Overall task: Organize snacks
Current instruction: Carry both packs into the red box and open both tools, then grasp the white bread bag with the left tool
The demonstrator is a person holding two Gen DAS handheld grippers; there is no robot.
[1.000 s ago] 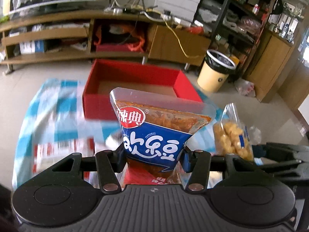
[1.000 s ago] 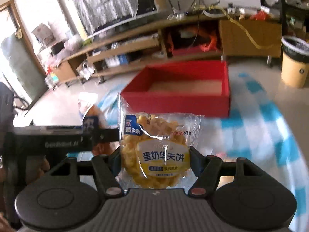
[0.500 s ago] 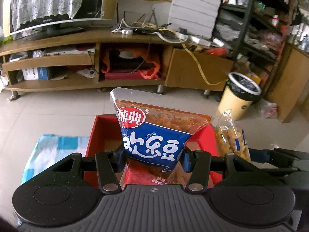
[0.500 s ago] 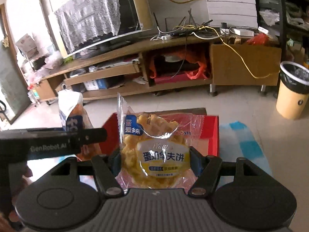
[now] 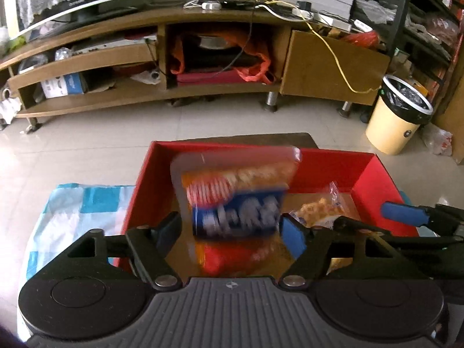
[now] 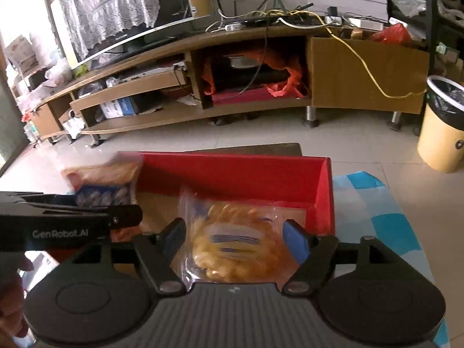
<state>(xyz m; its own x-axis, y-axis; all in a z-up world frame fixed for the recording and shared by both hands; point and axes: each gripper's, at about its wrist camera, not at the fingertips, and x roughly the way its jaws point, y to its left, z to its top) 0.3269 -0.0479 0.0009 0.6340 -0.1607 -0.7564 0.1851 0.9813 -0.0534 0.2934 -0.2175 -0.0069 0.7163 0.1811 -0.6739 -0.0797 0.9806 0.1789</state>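
Both grippers were held level over the near edge of the red box (image 5: 362, 171), aimed toward 12 o'clock at the TV cabinet (image 5: 333, 66).

The left gripper (image 5: 230, 230) had its fingers (image 5: 293, 239) spread wide. The blue-and-red snack pouch (image 5: 235, 200) sat between them, motion-blurred, with a visible gap at each side, so it was not clamped. Its long axis ran upright, with the clear sealed top edge toward 12 o'clock and the red bottom toward 6 o'clock. It was over the left half of the box interior.

The right gripper (image 6: 233, 239) likewise had its fingers (image 6: 295, 242) parted. The waffle packet (image 6: 237, 239) lay between them, blurred, with its face tilted up toward the camera and its top edge toward 12 o'clock. Whether either pad touched it could not be determined. It was over the right half of the box, near the right wall.

In the left wrist view, the waffle packet appeared at 3 o'clock of the pouch, inside the box. The box stood on a blue-and-white checked cloth (image 5: 87, 206) on the tabletop (image 5: 290, 137). A yellow waste bin (image 5: 394, 121) stood on the floor at 2 o'clock.
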